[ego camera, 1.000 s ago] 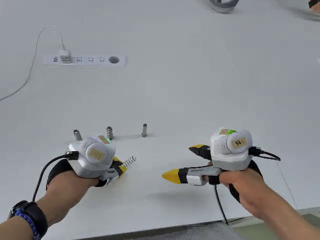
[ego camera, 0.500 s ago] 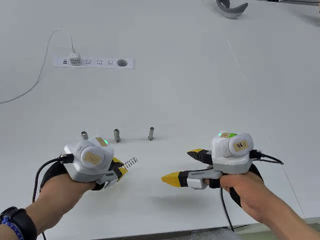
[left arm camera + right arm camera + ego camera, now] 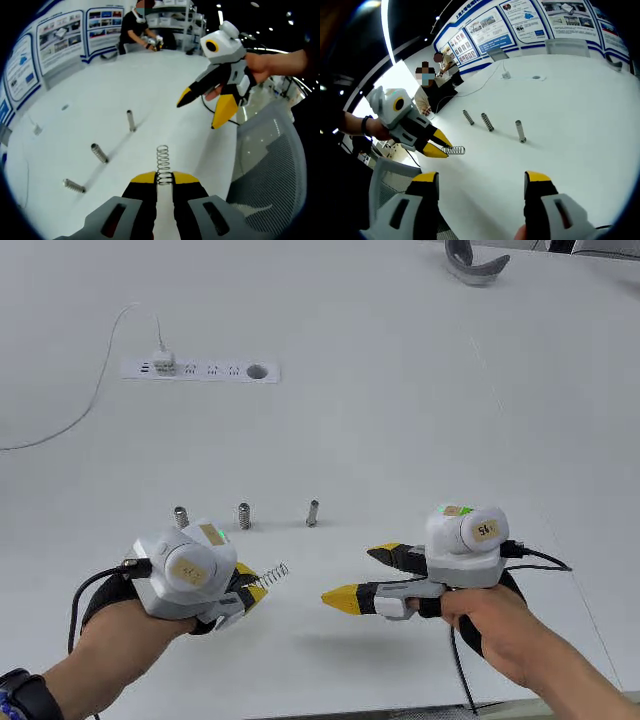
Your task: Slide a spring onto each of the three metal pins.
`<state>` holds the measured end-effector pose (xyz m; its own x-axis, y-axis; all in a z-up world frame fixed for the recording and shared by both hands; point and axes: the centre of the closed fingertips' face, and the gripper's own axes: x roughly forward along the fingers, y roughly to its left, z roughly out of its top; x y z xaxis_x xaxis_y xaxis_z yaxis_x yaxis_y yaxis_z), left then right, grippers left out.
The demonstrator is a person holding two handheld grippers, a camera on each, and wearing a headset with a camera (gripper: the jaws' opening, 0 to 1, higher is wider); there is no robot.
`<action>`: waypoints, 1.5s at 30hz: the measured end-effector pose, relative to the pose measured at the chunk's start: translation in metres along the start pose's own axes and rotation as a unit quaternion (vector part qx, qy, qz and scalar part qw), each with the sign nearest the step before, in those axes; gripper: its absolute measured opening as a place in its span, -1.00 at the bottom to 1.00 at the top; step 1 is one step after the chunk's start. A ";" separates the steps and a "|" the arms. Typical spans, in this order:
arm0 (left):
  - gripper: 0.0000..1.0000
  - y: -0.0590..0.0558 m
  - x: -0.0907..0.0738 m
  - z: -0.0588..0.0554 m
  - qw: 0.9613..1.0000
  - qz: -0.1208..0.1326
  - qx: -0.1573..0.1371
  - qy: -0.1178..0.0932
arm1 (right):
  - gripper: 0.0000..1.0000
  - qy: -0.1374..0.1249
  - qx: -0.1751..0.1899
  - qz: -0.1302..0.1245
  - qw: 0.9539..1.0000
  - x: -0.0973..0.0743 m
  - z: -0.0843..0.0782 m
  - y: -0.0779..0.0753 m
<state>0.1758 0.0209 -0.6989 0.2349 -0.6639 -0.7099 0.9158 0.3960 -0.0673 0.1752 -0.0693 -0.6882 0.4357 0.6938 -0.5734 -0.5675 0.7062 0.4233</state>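
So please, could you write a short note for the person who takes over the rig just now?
The left gripper is shut on a spring, held by one end, on the near side of the pins.
The right gripper is open and empty, hovering off to the right.
Done: the left pin and the middle pin each carry a spring.
Left to do: the right pin is bare; slide the held spring onto it.

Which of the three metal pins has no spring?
The rightmost silver metal pin in the head view: bare shaft; the left pin and middle pin are spring-covered.
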 end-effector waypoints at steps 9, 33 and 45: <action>-0.79 -0.005 -0.003 0.014 1.000 -0.005 0.017 -0.010 | 0.12 -0.010 0.016 0.036 0.999 0.008 0.007 0.015; -0.79 -0.031 0.006 0.043 0.997 -0.037 0.057 -0.030 | -0.47 -0.014 0.067 0.104 0.992 0.012 0.016 0.037; -0.79 -0.034 0.007 0.044 0.997 -0.042 0.063 -0.029 | -0.55 -0.014 0.074 0.110 0.991 0.008 0.017 0.038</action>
<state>0.1609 -0.0255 -0.6709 0.1715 -0.7284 -0.6634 0.9655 0.2581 -0.0337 0.1686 -0.0342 -0.6651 0.3331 0.8350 -0.4379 -0.5433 0.5496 0.6346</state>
